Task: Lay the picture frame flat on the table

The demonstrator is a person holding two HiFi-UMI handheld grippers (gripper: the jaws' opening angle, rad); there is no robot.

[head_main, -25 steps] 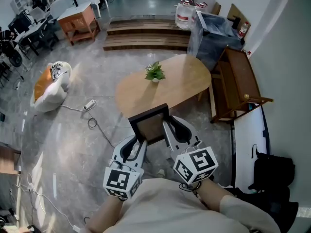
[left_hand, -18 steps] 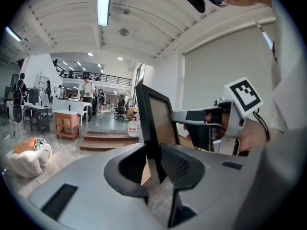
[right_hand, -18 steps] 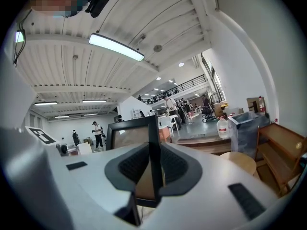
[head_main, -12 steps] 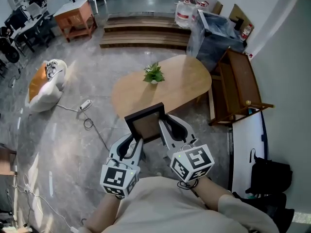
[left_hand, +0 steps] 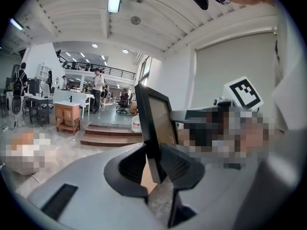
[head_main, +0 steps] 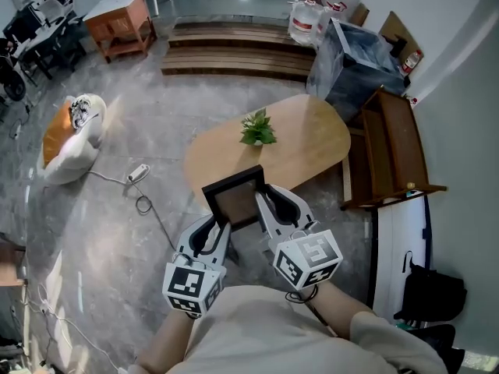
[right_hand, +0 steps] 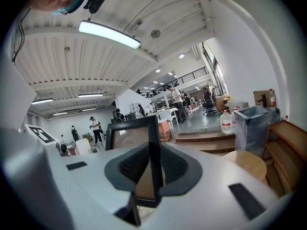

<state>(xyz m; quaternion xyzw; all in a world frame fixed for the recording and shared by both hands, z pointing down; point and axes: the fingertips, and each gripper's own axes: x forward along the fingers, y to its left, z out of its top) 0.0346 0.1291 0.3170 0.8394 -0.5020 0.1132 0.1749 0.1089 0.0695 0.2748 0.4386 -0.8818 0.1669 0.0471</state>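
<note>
A black picture frame (head_main: 237,199) with a brown panel is held up in the air in front of me, over the near edge of the oval wooden table (head_main: 304,142). My left gripper (head_main: 224,232) is shut on the frame's left lower edge, and my right gripper (head_main: 265,207) is shut on its right edge. In the left gripper view the frame (left_hand: 154,123) stands upright between the dark pads (left_hand: 178,166). In the right gripper view the frame's edge (right_hand: 153,162) is pinched between both pads (right_hand: 136,164).
A small potted plant (head_main: 257,126) stands near the table's far left side. A wooden bench (head_main: 394,142) and a grey bin (head_main: 355,65) lie to the right, wooden steps (head_main: 234,57) beyond. A cable and power strip (head_main: 139,174) lie on the floor at left.
The view has shifted slightly, so the table and plant sit a little further right. The frame stays gripped by both grippers at about the same height.
</note>
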